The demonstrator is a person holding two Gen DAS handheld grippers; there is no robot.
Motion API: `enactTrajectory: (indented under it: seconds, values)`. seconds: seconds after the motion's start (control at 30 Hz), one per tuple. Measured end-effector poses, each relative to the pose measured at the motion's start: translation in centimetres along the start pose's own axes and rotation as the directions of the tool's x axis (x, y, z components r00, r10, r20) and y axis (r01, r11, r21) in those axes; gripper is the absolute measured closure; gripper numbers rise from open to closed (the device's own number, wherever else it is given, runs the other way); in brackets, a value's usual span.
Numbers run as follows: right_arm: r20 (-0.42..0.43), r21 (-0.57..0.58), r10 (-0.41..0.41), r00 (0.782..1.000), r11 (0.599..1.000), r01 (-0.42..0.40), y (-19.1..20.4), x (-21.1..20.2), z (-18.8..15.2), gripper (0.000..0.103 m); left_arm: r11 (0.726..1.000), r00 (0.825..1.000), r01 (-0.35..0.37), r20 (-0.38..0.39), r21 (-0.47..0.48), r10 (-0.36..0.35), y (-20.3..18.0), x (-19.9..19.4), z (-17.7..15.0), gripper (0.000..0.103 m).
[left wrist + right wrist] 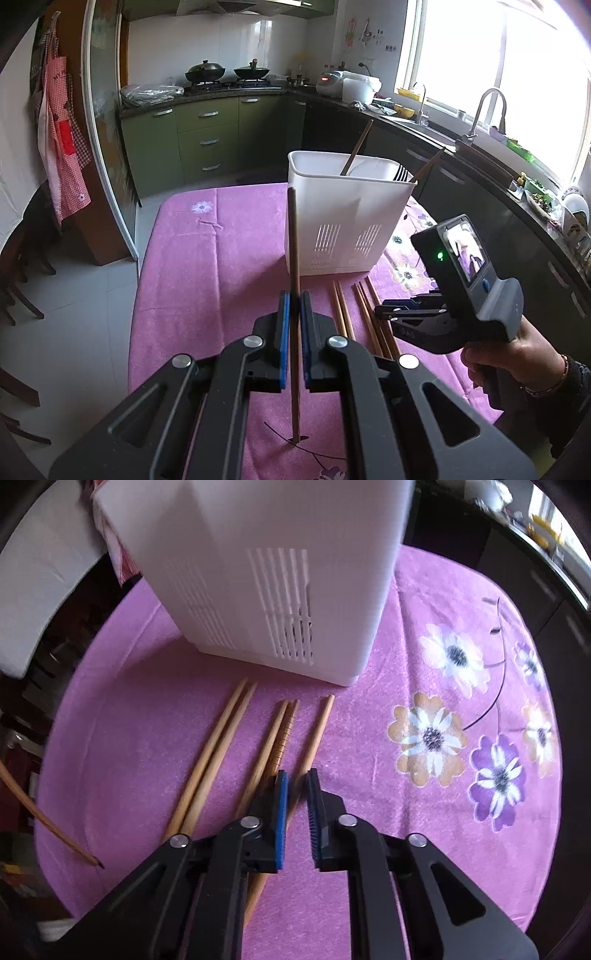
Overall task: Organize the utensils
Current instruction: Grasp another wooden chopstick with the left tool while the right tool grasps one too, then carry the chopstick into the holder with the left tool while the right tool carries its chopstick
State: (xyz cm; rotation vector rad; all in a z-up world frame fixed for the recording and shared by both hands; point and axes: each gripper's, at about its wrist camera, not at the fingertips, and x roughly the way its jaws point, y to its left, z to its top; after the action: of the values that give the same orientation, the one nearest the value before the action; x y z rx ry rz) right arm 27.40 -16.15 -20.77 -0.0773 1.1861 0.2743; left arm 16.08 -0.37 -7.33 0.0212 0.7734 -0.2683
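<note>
A white slotted utensil holder [343, 221] stands on the purple flowered tablecloth [207, 280], with two chopsticks [356, 147] and dark fork tines [400, 172] sticking out of it. My left gripper [294, 295] is shut on one brown chopstick [293, 236], held upright in front of the holder. Several loose chopsticks [210, 757] lie on the cloth before the holder [258, 572]. My right gripper [297, 773] points steeply down at them. Its blue pads sit close together on the rightmost chopstick [319, 723]. In the left wrist view the right gripper [380, 312] touches the same bundle [343, 310].
A person's hand [517, 354] holds the right gripper at the table's right side. Green kitchen cabinets [207, 140], a stove with woks [225, 72] and a sink counter [480, 147] lie beyond the table. A dark chair [22, 288] stands at the left.
</note>
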Motion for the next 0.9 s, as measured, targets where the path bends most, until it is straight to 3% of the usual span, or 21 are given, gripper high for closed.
enactTrajectory:
  seconds: [0.07, 0.2, 0.33, 0.53, 0.7, 0.9]
  values:
    - [0.010, -0.020, -0.015, 1.000, 1.000, 0.015, 0.6, 0.0, -0.3, 0.094, 1.000, 1.000, -0.001, 0.000, 0.000, 0.001, -0.1, 0.0, 0.0, 0.097]
    - [0.035, 0.000, 0.029, 0.999, 1.000, -0.029, -0.3, -1.1, -1.1, 0.096, 1.000, 1.000, -0.004, 0.000, 0.004, 0.004, -0.2, -0.3, 0.0, 0.097]
    - [0.128, 0.007, 0.080, 0.989, 0.997, -0.081, -1.3, -5.0, -2.5, 0.097, 1.000, 1.000, -0.006, -0.002, 0.012, 0.006, -0.4, -0.4, 0.1, 0.097]
    - [0.288, -0.006, 0.146, 0.947, 0.989, -0.151, -3.8, -12.4, -5.5, 0.097, 1.000, 1.000, -0.014, 0.000, 0.026, 0.014, -0.9, -0.8, 0.0, 0.097]
    - [0.417, -0.030, 0.169, 0.893, 0.985, -0.172, -5.3, -18.5, -7.7, 0.097, 0.999, 1.000, -0.016, 0.001, 0.034, 0.016, -1.3, -1.4, -0.2, 0.097]
    - [0.458, -0.052, 0.150, 0.876, 0.989, -0.142, -5.6, -20.8, -9.0, 0.097, 0.999, 1.000, -0.018, 0.011, 0.042, 0.018, -1.7, -2.1, -0.7, 0.097]
